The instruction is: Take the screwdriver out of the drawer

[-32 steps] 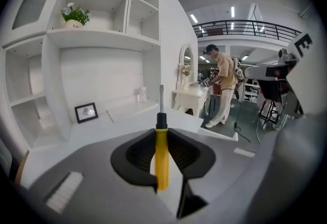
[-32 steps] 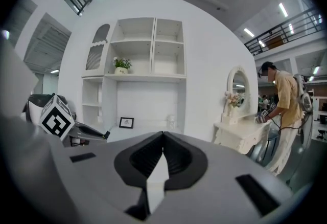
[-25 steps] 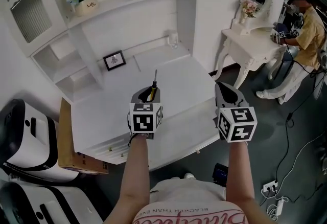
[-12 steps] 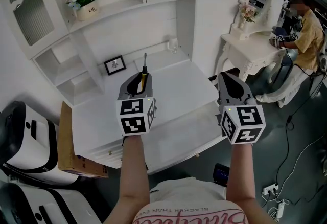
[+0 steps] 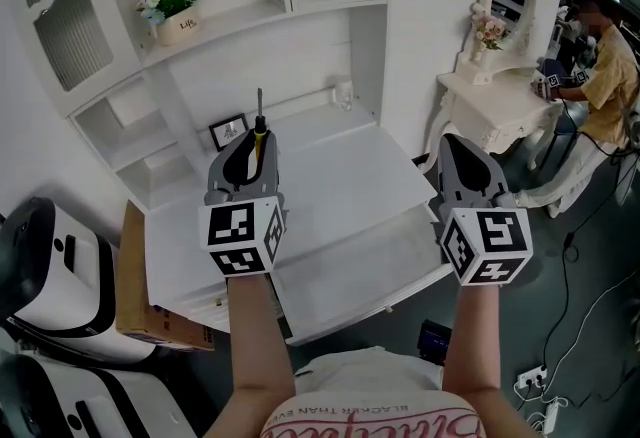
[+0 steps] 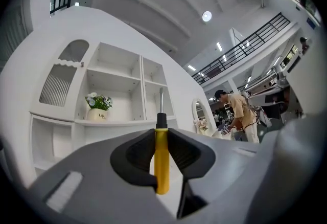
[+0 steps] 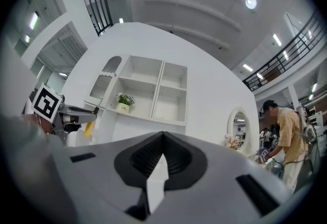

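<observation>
Holding the yellow-handled, steel-shafted screwdriver [image 6: 162,159] by its handle, the left gripper [image 5: 243,154] is clamped shut on it. The shaft runs forward along the jaws, high above the open white drawer [image 5: 350,251]. The right gripper [image 5: 466,169] is closed, empty, beside it.

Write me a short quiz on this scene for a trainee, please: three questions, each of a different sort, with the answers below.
1. True or false: the right gripper holds the screwdriver.
2. Choose one. Where does the flower pot stand? A: on the desk top. B: on a shelf of the white cabinet. C: in the drawer.
3. Fill the gap: the handle of the screwdriver is ____ in colour.

Key
1. False. The left gripper is closed on it. The jaws of the right one are together with nothing between them.
2. B
3. yellow
</observation>
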{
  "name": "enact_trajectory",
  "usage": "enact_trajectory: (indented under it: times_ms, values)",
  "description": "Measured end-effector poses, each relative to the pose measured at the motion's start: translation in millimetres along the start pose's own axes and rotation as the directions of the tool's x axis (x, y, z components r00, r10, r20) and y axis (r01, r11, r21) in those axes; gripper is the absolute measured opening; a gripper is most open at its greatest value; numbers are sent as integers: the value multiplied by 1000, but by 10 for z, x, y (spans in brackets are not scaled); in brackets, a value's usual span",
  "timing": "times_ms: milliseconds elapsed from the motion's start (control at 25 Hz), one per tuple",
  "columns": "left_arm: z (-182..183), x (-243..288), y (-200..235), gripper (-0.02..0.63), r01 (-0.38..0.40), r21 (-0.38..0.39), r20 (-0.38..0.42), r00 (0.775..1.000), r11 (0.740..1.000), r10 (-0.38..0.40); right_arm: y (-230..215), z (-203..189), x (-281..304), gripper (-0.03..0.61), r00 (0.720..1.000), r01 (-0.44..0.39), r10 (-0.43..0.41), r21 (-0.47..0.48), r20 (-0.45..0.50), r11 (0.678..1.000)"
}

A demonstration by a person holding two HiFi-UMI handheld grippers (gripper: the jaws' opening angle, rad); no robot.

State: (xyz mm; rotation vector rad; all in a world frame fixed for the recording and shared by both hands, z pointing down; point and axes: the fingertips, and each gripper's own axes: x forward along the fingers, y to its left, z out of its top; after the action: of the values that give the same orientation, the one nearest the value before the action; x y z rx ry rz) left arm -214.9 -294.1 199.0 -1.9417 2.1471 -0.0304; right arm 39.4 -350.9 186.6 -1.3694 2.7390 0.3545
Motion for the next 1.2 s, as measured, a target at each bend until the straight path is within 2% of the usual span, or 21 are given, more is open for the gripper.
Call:
enact_trajectory:
  times_ms: [160, 440, 1200]
  values:
    - [128, -35, 62, 84, -9, -14, 48, 999, 1000, 9, -13, 62, 9, 6, 1000, 4, -4, -5, 27, 1000]
    - [257, -95, 141, 84, -25, -21, 76, 997, 999, 27, -59, 158, 4, 6, 998, -1, 2, -11, 58, 1000]
    - [315, -141, 149, 84, -29, 5, 90, 996, 1000, 28, -26, 150, 49, 6, 999, -5, 6, -33, 53, 999]
